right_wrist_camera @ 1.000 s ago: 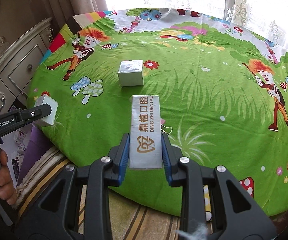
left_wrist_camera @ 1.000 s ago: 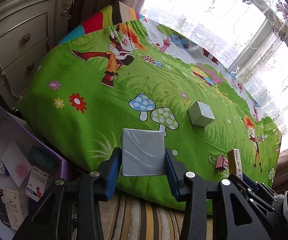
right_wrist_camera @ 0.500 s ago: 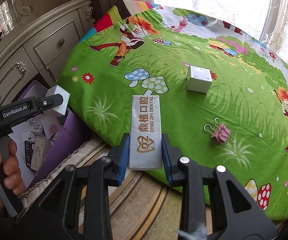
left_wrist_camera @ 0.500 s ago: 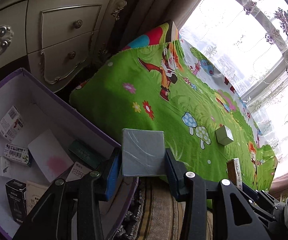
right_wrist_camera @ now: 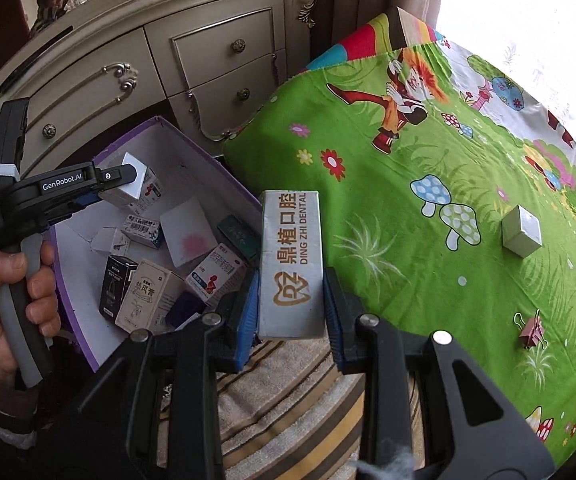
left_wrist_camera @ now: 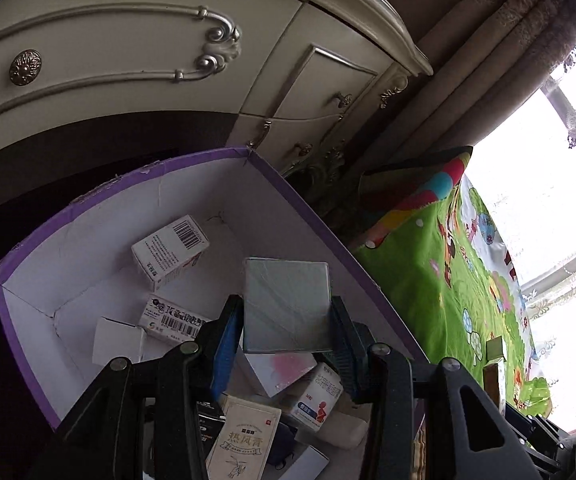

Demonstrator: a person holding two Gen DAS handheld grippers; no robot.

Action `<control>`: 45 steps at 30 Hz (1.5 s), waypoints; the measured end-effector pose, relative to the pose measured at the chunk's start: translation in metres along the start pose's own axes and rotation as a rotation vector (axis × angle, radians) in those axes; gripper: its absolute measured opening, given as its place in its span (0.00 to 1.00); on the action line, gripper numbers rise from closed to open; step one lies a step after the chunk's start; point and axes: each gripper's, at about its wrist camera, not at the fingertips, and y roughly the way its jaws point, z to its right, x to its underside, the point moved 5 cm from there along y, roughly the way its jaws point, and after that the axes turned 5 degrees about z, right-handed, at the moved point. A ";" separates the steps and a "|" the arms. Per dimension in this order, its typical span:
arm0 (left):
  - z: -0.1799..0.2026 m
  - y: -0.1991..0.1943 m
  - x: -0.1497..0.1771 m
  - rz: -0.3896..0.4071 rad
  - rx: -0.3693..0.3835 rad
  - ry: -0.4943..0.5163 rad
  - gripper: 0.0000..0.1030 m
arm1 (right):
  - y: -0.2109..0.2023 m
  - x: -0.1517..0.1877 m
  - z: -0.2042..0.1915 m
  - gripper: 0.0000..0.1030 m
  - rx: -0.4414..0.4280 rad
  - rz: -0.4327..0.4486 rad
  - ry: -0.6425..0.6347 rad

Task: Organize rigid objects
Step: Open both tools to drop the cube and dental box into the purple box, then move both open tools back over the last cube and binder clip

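My left gripper [left_wrist_camera: 286, 330] is shut on a small silver-grey square box [left_wrist_camera: 286, 304] and holds it above the open purple storage box [left_wrist_camera: 320, 220], which holds several small cartons. In the right wrist view the left gripper [right_wrist_camera: 121, 184] with its white box [right_wrist_camera: 133, 180] hangs over the purple box [right_wrist_camera: 207, 164]. My right gripper [right_wrist_camera: 291, 312] is shut on a long silver dental box [right_wrist_camera: 291, 256], held above the striped rug beside the purple box. Another silver box [right_wrist_camera: 521, 231] and a pink binder clip [right_wrist_camera: 530, 330] lie on the green cartoon cloth.
A cream dresser [right_wrist_camera: 159, 60] with drawers stands behind the purple box. The green cartoon cloth [right_wrist_camera: 428, 240] covers a low surface to the right. A striped rug [right_wrist_camera: 288, 392] lies below my right gripper. Curtains [left_wrist_camera: 468, 80] hang by the bright window.
Both grippers have swung left, away from the green cloth. The left gripper with its square box now hangs over the purple box; the right gripper with the dental box is now beside it.
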 end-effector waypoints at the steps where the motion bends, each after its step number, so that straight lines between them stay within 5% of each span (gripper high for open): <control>1: -0.006 -0.002 -0.002 0.008 -0.003 -0.011 0.42 | 0.002 -0.002 -0.008 0.34 -0.010 -0.002 -0.013; 11: -0.036 -0.002 -0.005 0.007 0.002 -0.078 0.50 | 0.018 -0.007 -0.081 0.34 -0.158 -0.030 -0.160; 15: -0.033 0.000 -0.003 0.001 0.002 -0.070 0.55 | 0.022 -0.001 -0.088 0.54 -0.174 -0.042 -0.185; 35: -0.002 0.003 0.011 -0.027 -0.022 0.009 0.56 | 0.016 0.002 -0.038 0.60 -0.079 -0.008 -0.129; 45: 0.029 0.008 0.020 -0.056 -0.010 0.073 0.56 | 0.008 0.009 0.021 0.61 0.005 0.013 -0.056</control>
